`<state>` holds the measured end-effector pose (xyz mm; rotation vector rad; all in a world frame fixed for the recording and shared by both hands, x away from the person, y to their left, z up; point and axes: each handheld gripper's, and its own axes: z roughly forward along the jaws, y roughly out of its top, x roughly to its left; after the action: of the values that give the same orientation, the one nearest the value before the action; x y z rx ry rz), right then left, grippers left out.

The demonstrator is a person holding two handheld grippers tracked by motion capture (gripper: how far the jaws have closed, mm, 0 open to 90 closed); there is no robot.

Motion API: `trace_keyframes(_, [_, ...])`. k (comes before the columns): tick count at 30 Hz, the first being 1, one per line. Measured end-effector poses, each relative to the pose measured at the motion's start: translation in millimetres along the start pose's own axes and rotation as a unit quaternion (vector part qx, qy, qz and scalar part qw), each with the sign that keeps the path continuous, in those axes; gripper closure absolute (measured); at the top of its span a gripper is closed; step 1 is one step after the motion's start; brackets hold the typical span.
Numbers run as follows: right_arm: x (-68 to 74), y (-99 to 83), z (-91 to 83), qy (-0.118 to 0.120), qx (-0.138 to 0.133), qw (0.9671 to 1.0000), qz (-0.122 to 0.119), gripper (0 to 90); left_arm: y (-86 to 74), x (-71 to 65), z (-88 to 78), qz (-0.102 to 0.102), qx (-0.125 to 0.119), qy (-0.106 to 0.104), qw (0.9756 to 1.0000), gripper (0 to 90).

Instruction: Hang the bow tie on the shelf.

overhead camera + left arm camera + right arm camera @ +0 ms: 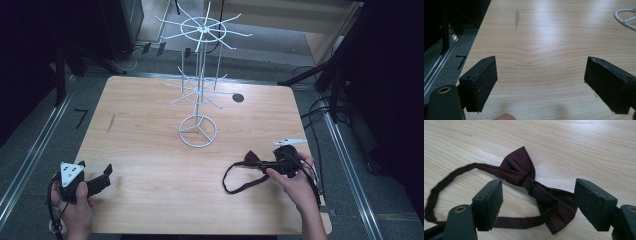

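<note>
A dark red bow tie (250,159) with a looped strap lies on the wooden table (150,150) at the front right. In the right gripper view the bow tie (520,168) lies flat, its knot and one wing between the two jaws, which stand wide and apart from the cloth. My right gripper (265,164) (539,195) is open, held by a hand and pointing left at the tie. At the front left corner my left gripper (102,178) (541,85) is open above bare wood, nothing between its pads.
A white wire display rack (200,75) with hook arms stands at the table's middle back; its ring base (624,15) is visible too. A small white clip (290,142) lies near the right edge. A round black hole (238,98) sits behind the rack.
</note>
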<state>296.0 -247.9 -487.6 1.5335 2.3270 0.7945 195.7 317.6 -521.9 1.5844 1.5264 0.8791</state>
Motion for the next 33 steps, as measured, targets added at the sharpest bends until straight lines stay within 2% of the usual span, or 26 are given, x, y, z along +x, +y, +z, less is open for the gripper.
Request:
trace_keyframes(6, [1.3, -6.1, 19.6, -0.01, 0.023, 0.9996, -0.015, 25.1, -0.1, -0.3, 0.1, 0.001, 0.001, -0.002, 1.0, 12.9])
trace_keyframes(10, [0.0, -8.1, 25.3, -0.012, 0.026, 0.9994, -0.02, 25.6, 0.0, 0.1, 0.2, -0.001, 0.002, -0.003, 1.0, 13.0])
trace_keyframes(13, [-2.6, -11.4, 29.2, -0.009, 0.034, 0.9992, -0.018, 30.2, -0.2, 1.3, -0.3, -0.007, 0.0, -0.003, 1.0, 12.9])
trace_keyframes(16, [-3.9, -14.0, 28.0, -0.005, 0.031, 0.9994, -0.012, 39.6, -0.2, 1.5, -0.3, -0.008, -0.001, -0.003, 1.0, 12.8])
trace_keyframes(18, [-4.4, -14.2, 27.2, -0.002, 0.031, 0.9995, -0.012, 42.0, -0.2, 1.5, -0.3, -0.009, -0.001, -0.003, 1.0, 12.8])
trace_keyframes(19, [-3.8, -15.6, 26.2, -0.003, 0.031, 0.9995, -0.011, 47.6, -0.2, 1.8, -0.1, -0.01, -0.001, -0.004, 0.9999, 12.8])
trace_keyframes(20, [-3.8, -15.6, 26.2, -0.003, 0.031, 0.9995, -0.011, 47.6, -0.2, 1.8, -0.1, -0.01, -0.001, -0.004, 0.9999, 12.8])
trace_keyframes(25, [-3.4, -18.6, 25.6, -0.017, 0.025, 0.9992, -0.025, 55.6, -0.2, 2.5, -0.1, -0.014, -0.001, -0.006, 0.9999, 12.8])
trace_keyframes(26, [-3.9, -19.4, 25.4, -0.023, 0.022, 0.9991, -0.029, 61.4, -0.2, 2.5, 0.0, -0.015, -0.001, -0.006, 0.9999, 12.8])
trace_keyframes(27, [-3.9, -19.4, 25.4, -0.023, 0.022, 0.9991, -0.029, 61.4, -0.2, 2.6, 0.1, -0.016, -0.001, -0.007, 0.9998, 12.8])
trace_keyframes(30, [-3.5, -20.8, 24.4, -0.028, 0.021, 0.9991, -0.025, 70.8, -0.2, 3.1, 0.0, -0.017, -0.001, -0.008, 0.9998, 12.8])
trace_keyframes(31, [-3.5, -20.8, 24.4, -0.028, 0.021, 0.9991, -0.025, 70.8, -0.2, 3.1, 0.0, -0.017, -0.001, -0.008, 0.9998, 12.8])
trace_keyframes(32, [-4.3, -21.0, 23.9, -0.027, 0.021, 0.9991, -0.026, 78.8, -0.2, 3.0, 0.0, -0.017, -0.001, -0.008, 0.9998, 12.8])
trace_keyframes(33, [-4.3, -21.0, 23.9, -0.027, 0.021, 0.9991, -0.026, 78.8, -0.2, 2.8, 0.1, -0.017, -0.001, -0.007, 0.9998, 12.8])
